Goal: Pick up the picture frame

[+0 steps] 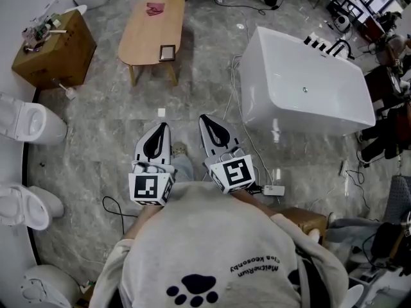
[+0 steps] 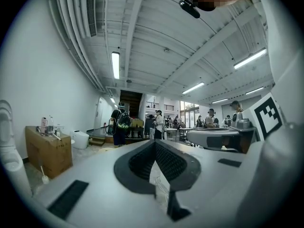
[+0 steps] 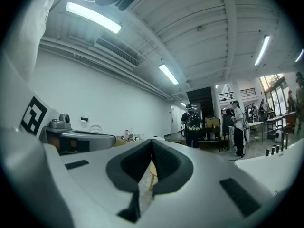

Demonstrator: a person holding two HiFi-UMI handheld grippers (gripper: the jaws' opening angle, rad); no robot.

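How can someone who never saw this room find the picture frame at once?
In the head view, look for the low oval wooden table, left of the white bathtub. The picture frame sits near the table's nearer end. It is small, square and dark-rimmed, unlike the reddish cloth at the far end.

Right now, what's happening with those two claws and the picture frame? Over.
Shut, empty: left gripper, right gripper. Untouched: picture frame on wooden table ahead. Between: floor, looks passable.

Grey marbled floor filled the head view. A low wooden table stood at twelve o'clock, a white bathtub at two, a cardboard box at ten, and a white toilet at nine. Strip lights glowed above a plain white wall.
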